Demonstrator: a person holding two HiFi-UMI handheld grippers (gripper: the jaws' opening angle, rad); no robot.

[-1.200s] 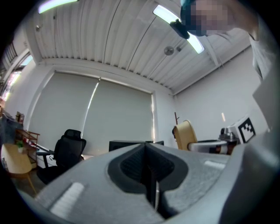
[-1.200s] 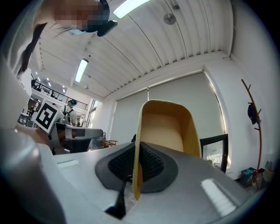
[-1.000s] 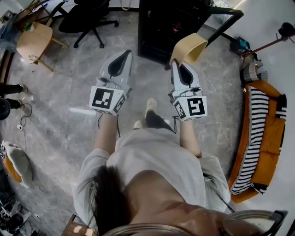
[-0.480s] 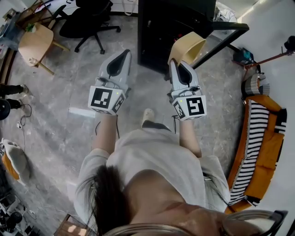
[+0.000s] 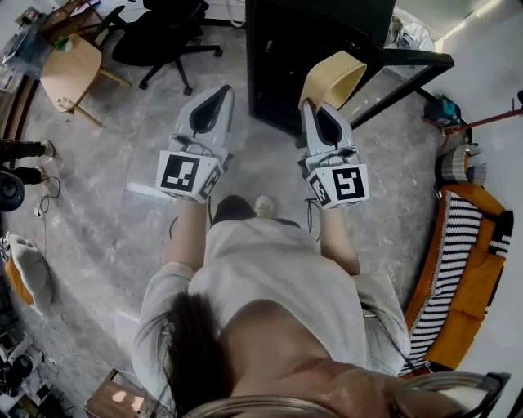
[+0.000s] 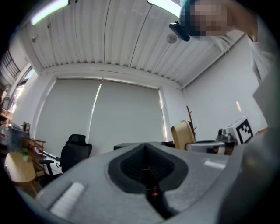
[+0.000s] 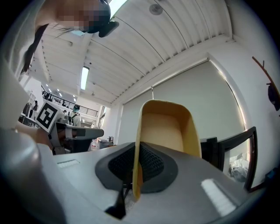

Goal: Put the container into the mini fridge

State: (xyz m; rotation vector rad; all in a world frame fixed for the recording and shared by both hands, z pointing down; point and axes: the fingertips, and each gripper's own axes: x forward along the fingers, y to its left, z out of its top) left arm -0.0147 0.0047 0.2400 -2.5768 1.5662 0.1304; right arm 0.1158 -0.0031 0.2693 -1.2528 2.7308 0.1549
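A tan, scoop-shaped container (image 5: 335, 80) sticks out ahead of my right gripper (image 5: 315, 108), whose jaws are shut on its thin wall. In the right gripper view the container (image 7: 168, 127) rises upright from the right gripper (image 7: 133, 168), its edge pinched between the dark pads. The black mini fridge (image 5: 286, 57) stands on the floor just ahead, its door (image 5: 400, 75) swung open to the right. My left gripper (image 5: 216, 93) is held level beside the right one, left of the fridge. Seen from its own camera, the left gripper (image 6: 148, 168) has its pads together with nothing between them.
A black office chair (image 5: 159, 24) and a wooden chair (image 5: 69, 69) stand at the far left. An orange sofa with a striped cushion (image 5: 462, 269) runs along the right wall. The person's feet (image 5: 261, 204) are on the grey stone floor below the grippers.
The person has walked forward, so the fridge and its open door now sit closer under both grippers. The container stays held in the right gripper; the left stays shut.
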